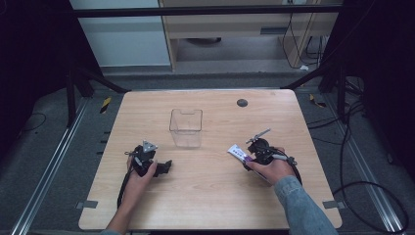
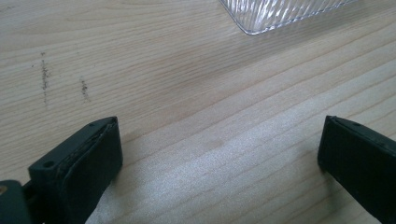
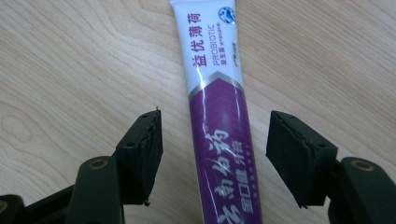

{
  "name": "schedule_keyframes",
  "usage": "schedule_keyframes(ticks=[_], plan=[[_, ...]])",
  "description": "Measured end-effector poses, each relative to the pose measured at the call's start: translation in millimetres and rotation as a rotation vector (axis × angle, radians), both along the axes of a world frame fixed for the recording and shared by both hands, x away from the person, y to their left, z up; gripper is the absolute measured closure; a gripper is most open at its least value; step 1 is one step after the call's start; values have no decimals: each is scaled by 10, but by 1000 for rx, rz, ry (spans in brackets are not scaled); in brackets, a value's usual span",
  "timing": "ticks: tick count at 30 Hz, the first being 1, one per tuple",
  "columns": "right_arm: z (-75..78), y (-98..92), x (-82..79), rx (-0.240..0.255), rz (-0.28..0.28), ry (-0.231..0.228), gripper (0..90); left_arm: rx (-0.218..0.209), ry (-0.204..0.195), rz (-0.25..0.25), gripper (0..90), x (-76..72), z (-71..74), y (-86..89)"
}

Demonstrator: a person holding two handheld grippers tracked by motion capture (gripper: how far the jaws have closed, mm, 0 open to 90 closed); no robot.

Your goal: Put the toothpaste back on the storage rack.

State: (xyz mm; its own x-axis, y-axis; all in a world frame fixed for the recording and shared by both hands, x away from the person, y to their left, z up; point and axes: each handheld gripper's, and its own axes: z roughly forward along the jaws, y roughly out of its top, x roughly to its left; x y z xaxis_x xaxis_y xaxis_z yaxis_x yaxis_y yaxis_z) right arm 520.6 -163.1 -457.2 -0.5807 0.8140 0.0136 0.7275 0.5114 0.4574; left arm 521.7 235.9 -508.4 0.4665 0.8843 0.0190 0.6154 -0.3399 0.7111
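A white and purple toothpaste tube [image 1: 238, 152] lies flat on the wooden table [image 1: 205, 196], right of centre. My right gripper [image 1: 249, 157] is lowered over it. In the right gripper view the tube [image 3: 217, 116] runs lengthwise between the two black pads [image 3: 142, 149], with a gap on each side, so my right gripper [image 3: 215, 140] is open and not pressing on it. Left of centre, my left gripper [image 1: 164, 167] rests low over the table. Its jaws stand wide apart over bare wood, so my left gripper [image 2: 219, 140] is open.
A clear plastic box [image 1: 186, 128] stands upright mid-table, between and beyond the two grippers; its ribbed corner [image 2: 280, 14] appears at the top of the left gripper view. A small black round disc [image 1: 242, 103] sits near the far edge. Dark frame rails flank the table.
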Motion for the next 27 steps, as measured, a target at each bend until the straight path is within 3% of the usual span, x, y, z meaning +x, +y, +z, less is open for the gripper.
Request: schedule_keyframes(ticks=[11,27], plan=[[-101,67,185,-12,5,37,454,-2,-1,1,0,6,-1,-3],[-124,165,267,-37,13,66,482,-2,0,0,0,12,0,-4]])
